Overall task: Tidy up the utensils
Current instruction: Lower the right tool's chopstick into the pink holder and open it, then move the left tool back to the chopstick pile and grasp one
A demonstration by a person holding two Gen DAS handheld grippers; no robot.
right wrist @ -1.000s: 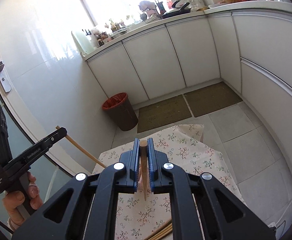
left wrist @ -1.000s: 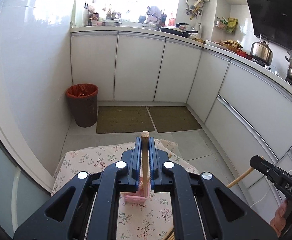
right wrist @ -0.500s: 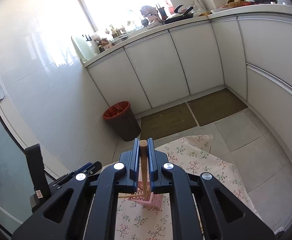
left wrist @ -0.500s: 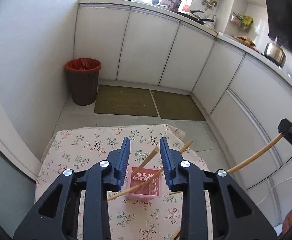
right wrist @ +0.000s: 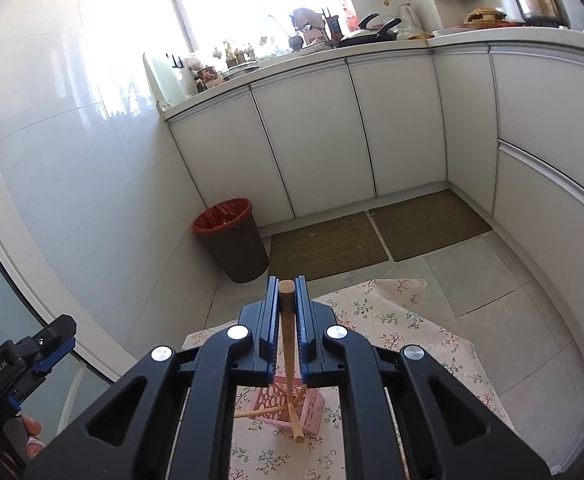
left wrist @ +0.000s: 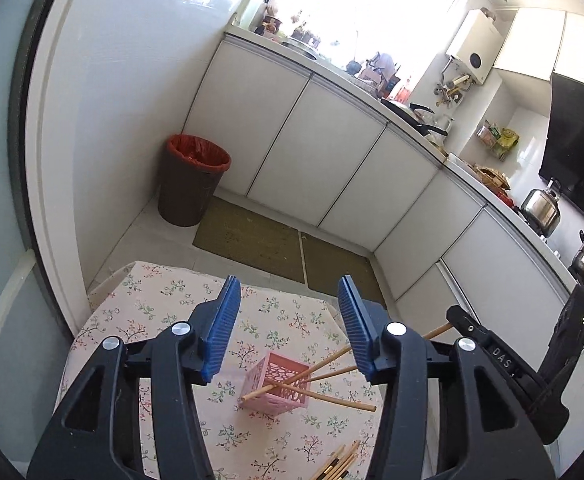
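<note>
A pink perforated holder stands on the floral tablecloth with several wooden chopsticks lying slanted in and across it. My left gripper is open and empty above the holder. My right gripper is shut on a wooden chopstick, held upright over the holder; it also shows at the right of the left wrist view. More chopsticks lie on the cloth at the near edge.
The small table stands in a kitchen. A brown bin with a red liner stands by the wall, two mats on the floor, white cabinets beyond. Pots sit on the counter at right.
My left gripper has opened, let its chopstick drop into the pink holder, and drawn back with wider jaws. My right gripper still holds its chopstick and has come over the holder.
</note>
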